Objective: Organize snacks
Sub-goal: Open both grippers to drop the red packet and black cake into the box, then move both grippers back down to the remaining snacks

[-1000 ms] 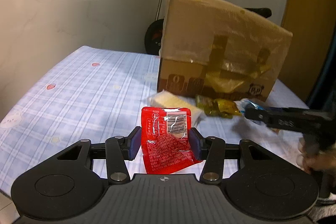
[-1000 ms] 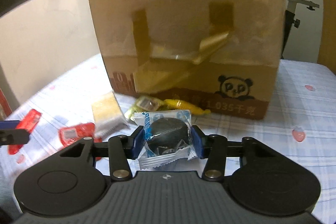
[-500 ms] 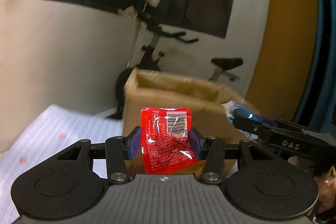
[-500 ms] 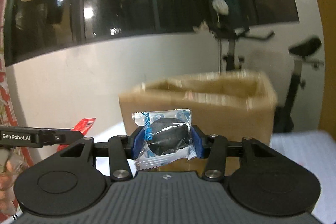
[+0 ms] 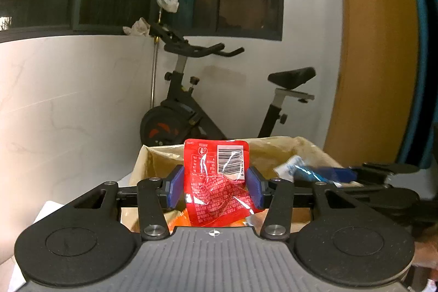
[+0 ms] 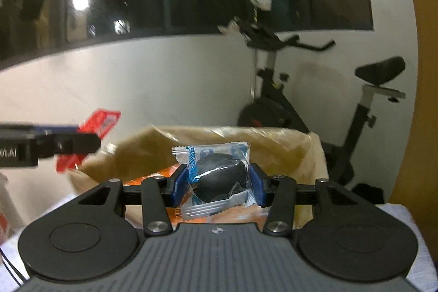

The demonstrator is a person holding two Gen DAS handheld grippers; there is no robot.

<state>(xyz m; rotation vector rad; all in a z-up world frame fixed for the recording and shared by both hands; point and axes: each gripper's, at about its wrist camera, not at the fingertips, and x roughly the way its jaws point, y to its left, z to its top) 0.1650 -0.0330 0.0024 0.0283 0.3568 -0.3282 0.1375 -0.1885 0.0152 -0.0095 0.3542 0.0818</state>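
My left tongs point(image 5: 215, 184) clamped on crinkly red foil snack packet point(image 5: 216, 182), above open brown cardboard box point(image 5: 153, 158). My right tongs point(image 6: 218, 184) pinching clear blue-printed wrapper with dark round snack point(image 6: 219, 177), over same box, orange packs inside.

A pale cloth-covered table point(image 6: 397, 212) carries 1 open cardboard box point(image 6: 276, 152), its contents orange and indistinct.
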